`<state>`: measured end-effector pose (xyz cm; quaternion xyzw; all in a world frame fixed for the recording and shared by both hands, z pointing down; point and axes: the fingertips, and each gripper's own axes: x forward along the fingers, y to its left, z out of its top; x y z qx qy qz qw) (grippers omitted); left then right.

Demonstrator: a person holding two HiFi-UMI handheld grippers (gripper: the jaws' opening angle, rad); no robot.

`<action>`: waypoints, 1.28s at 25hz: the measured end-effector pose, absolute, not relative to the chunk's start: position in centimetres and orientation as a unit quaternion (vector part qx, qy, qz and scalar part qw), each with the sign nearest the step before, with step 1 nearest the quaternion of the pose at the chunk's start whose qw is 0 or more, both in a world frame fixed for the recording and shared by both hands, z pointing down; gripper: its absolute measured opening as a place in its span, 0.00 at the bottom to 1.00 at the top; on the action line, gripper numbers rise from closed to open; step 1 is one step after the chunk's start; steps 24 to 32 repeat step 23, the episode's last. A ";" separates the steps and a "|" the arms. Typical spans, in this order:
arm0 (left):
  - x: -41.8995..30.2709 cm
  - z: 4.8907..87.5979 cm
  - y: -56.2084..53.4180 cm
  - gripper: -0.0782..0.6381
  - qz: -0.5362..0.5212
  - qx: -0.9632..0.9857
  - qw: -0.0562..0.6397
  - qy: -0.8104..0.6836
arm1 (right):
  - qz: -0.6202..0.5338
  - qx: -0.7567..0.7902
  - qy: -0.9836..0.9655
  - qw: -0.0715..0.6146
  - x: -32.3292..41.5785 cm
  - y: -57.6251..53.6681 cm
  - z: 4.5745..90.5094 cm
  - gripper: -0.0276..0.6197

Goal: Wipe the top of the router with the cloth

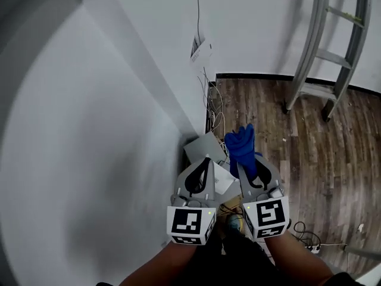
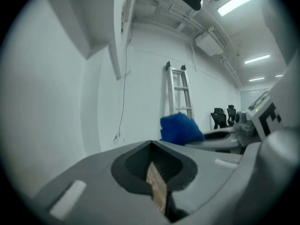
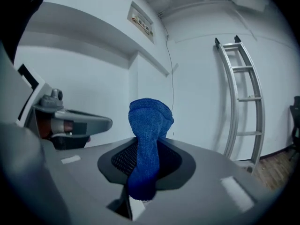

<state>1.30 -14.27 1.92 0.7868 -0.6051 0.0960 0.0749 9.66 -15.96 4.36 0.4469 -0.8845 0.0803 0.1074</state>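
Two jaws of the right gripper [image 1: 252, 159] are clamped on a blue cloth [image 3: 149, 125]. The cloth runs up between the pads and bunches in a rounded wad past the tips, at 12 o'clock from them. The left gripper [image 2: 151, 144] has its jaws pressed together with nothing between them; in its own view the cloth sits at 1 o'clock, near its tips.

In the head view both grippers are held side by side at 6 o'clock, close together and pointing toward 12. Their marker cubes are nearest the person, with a bare forearm [image 1: 297, 261] behind each.

The router [image 1: 201, 51], a white box fixed on the wall with cables [image 1: 213, 109] hanging beneath, lies at 12 o'clock from the cloth, well apart from it. A pale box [image 1: 204, 146] shows just beyond the left tips. A ladder [image 1: 333, 46] stands at 2 o'clock on the wooden floor [image 1: 333, 159].
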 end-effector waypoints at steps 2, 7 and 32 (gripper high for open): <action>1.1 -1.6 -13.7 0.11 0.068 0.783 0.034 -0.617 | 0.065 0.448 -0.886 0.097 9.3 -15.2 2.2 0.21; 0.3 -5.4 -12.6 0.11 0.048 0.776 -0.004 -0.629 | 0.037 0.444 -0.892 0.075 8.4 -13.2 -1.8 0.21; 0.2 -6.2 -12.2 0.11 0.017 0.756 0.007 -0.655 | 0.018 0.443 -0.895 0.051 8.8 -12.9 -3.9 0.21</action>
